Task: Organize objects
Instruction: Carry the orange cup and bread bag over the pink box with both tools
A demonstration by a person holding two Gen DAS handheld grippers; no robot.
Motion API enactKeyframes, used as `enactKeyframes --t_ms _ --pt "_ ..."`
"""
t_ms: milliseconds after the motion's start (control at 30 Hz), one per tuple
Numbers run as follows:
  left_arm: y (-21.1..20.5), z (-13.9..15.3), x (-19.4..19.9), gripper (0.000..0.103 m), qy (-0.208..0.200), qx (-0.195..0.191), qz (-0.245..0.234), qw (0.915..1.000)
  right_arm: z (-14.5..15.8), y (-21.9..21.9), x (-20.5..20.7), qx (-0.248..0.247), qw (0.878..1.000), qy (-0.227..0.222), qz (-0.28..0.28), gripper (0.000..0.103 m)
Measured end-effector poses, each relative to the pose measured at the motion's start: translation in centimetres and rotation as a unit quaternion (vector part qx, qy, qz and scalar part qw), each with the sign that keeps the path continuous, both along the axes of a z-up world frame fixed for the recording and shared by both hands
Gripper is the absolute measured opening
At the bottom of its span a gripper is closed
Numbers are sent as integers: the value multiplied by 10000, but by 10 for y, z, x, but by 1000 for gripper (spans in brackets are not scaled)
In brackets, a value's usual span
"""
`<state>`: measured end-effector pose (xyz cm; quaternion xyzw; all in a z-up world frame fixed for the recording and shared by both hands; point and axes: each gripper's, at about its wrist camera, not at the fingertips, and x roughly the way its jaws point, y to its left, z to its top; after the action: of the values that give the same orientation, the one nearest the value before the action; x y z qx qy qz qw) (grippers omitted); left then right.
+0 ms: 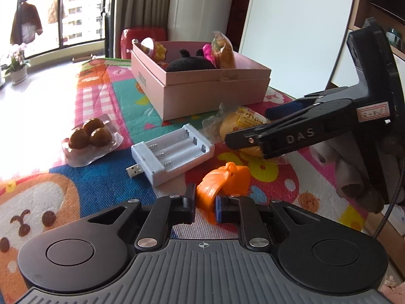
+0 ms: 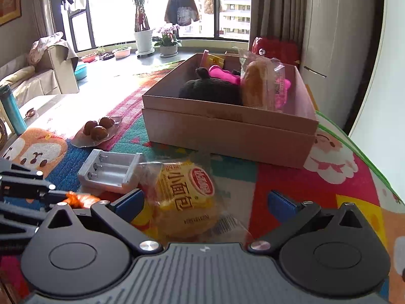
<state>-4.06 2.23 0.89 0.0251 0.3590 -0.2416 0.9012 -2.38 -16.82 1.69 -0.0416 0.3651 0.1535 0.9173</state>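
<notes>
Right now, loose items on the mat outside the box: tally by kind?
Wrapped bread bun: 1
Pack of brown eggs: 1
White battery charger: 1
Orange toy, clamped in the left tongs: 1
Total: 4
The right tongs are open around the bun, not gripping it.

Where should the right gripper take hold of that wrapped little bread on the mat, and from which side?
Grip the bun itself inside the wrapped bread, not the loose crinkly film, which would likely slip. It lies flat between the open fingers of the right gripper, so come down from above and close across its rounded sides.
</notes>
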Motion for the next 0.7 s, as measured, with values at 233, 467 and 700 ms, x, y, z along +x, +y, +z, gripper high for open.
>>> enactKeyframes --t_ms 233,467,700 --pt "0 -2 -4 16 -3 -2 -14 10000 3 27 -12 -403 9989 235 -2 56" --pt "-13 10 -8 16 -52 166 16 9998 31 0 -63 -229 9994 -43 -252 54" --pt "-29 42 -4 16 -286 135 11 9995 62 -27 -82 330 9969 -609 -367 54"
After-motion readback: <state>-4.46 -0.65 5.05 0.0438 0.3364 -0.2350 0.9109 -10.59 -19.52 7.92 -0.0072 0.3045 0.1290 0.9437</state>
